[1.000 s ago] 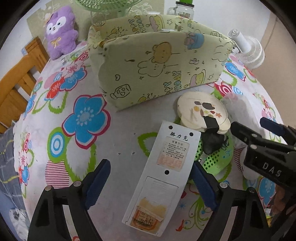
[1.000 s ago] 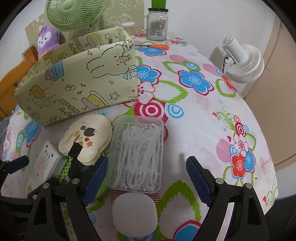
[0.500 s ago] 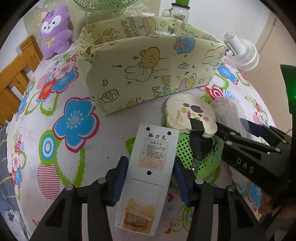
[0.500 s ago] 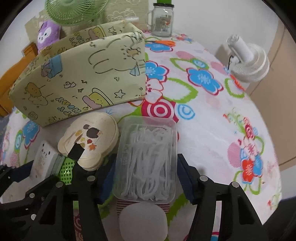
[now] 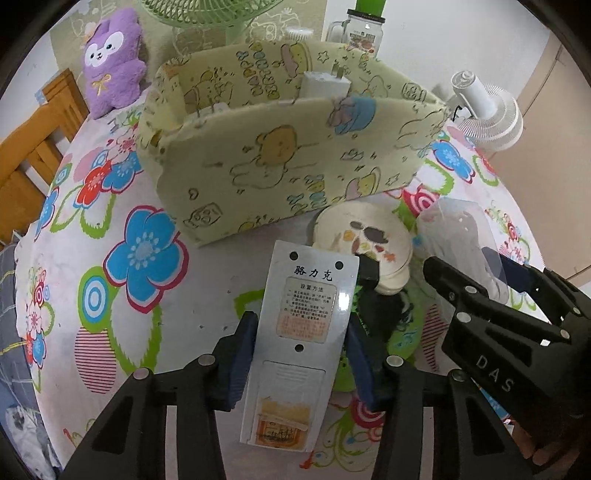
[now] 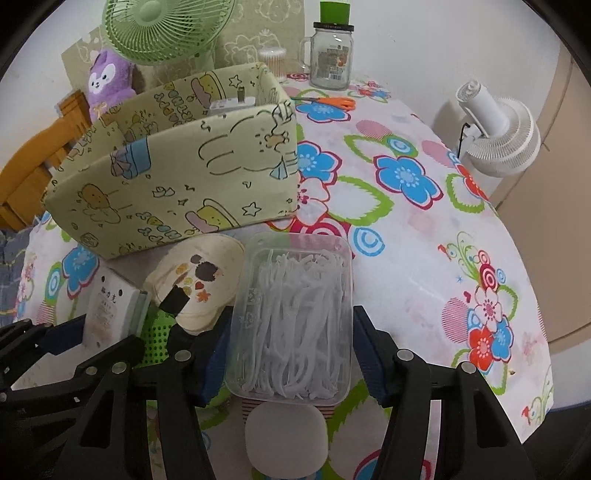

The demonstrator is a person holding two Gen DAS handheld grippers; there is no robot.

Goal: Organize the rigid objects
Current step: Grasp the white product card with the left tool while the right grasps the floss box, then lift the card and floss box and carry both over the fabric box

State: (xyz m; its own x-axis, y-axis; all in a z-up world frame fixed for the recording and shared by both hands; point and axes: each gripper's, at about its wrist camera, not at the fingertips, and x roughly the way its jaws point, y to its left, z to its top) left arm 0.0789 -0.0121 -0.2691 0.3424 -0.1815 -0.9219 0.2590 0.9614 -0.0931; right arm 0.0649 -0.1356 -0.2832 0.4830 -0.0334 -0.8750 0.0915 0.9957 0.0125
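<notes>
A white remote (image 5: pixel 306 295) with a Chinese label lies lengthwise between the blue pads of my left gripper (image 5: pixel 299 332). The jaws are still closing and both pads press its long sides. My right gripper (image 6: pixel 291 325) is shut on a clear plastic box of white floss picks (image 6: pixel 295 295), pads against both long walls. Between the two sits a cream bear-shaped case (image 6: pixel 199 273) on a green perforated piece (image 6: pixel 155 332). A white rounded pad (image 6: pixel 286 439) lies under the box's near end. Behind stands the yellow fabric storage box (image 5: pixel 288 158), a white charger (image 5: pixel 325 83) inside.
A purple plush (image 5: pixel 110 55), a green fan (image 6: pixel 159 29) and a glass jar (image 6: pixel 330 55) line the back of the flowered tablecloth (image 6: pixel 406 258). Orange scissors (image 6: pixel 332 102) lie near the jar. A white fan (image 6: pixel 498 129) stands off the right edge, a wooden chair (image 5: pixel 33 147) at left.
Both grippers went from wide open to closed: the left pads came in onto the remote's sides, the right pads onto the clear box. The objects have stayed about where they were.
</notes>
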